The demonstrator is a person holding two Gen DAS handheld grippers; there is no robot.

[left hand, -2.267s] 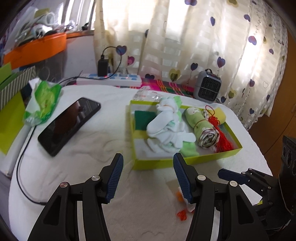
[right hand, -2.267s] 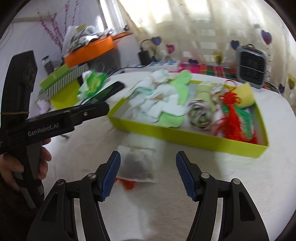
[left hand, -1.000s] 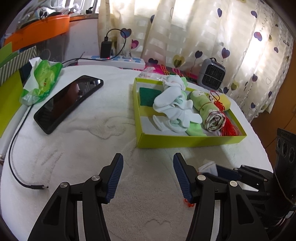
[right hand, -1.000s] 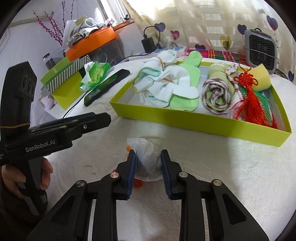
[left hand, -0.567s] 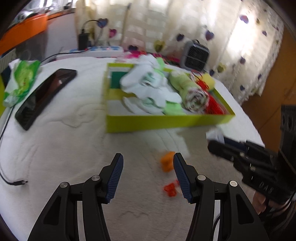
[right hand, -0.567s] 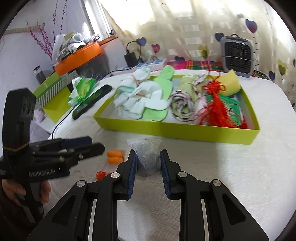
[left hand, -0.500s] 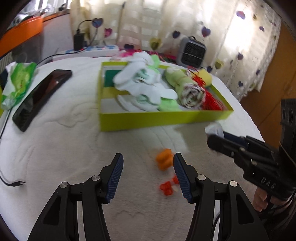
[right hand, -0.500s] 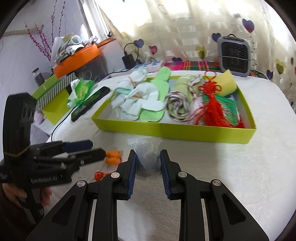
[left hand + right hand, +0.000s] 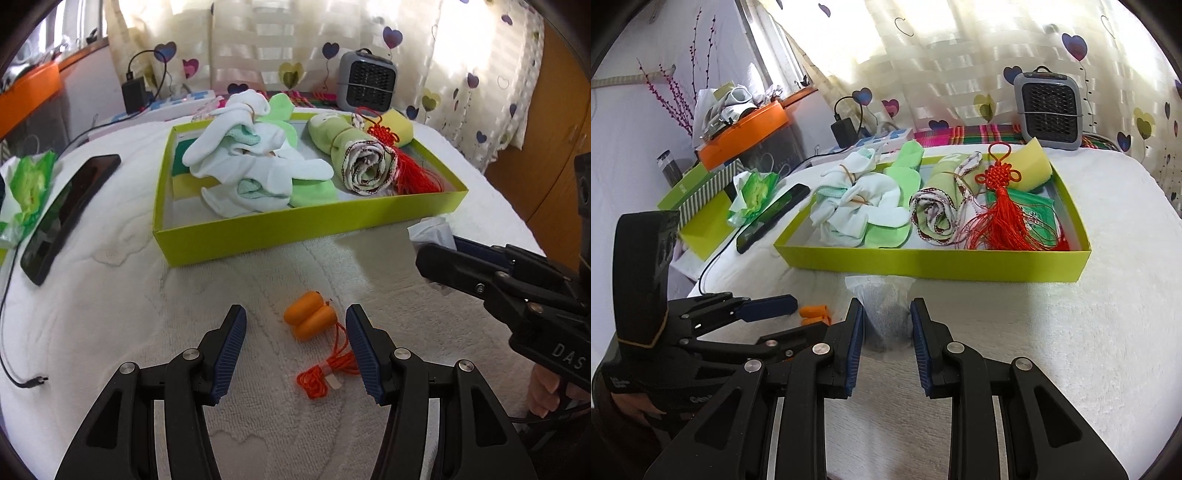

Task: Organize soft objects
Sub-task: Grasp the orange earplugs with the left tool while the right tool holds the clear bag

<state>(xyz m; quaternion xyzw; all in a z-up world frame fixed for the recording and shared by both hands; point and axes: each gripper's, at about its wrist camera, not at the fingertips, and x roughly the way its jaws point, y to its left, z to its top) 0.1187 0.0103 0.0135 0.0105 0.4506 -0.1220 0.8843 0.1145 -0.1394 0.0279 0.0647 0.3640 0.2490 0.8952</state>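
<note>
Between right gripper (image 9: 886, 325) jaws, sachet (image 9: 882, 295), contents unclear, base hidden

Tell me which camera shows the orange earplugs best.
The left wrist view. The earplugs lie in full sight on the white cover, ahead of the open left gripper, with their orange cord coiled beside them. The right wrist view shows only an orange sliver behind the left gripper's fingers.

black phone (image 9: 66, 214) beside green wet-wipe pack (image 9: 27, 184), grey mini heater (image 9: 367, 83), charger (image 9: 133, 94), heart-print curtain (image 9: 332, 37)
</note>
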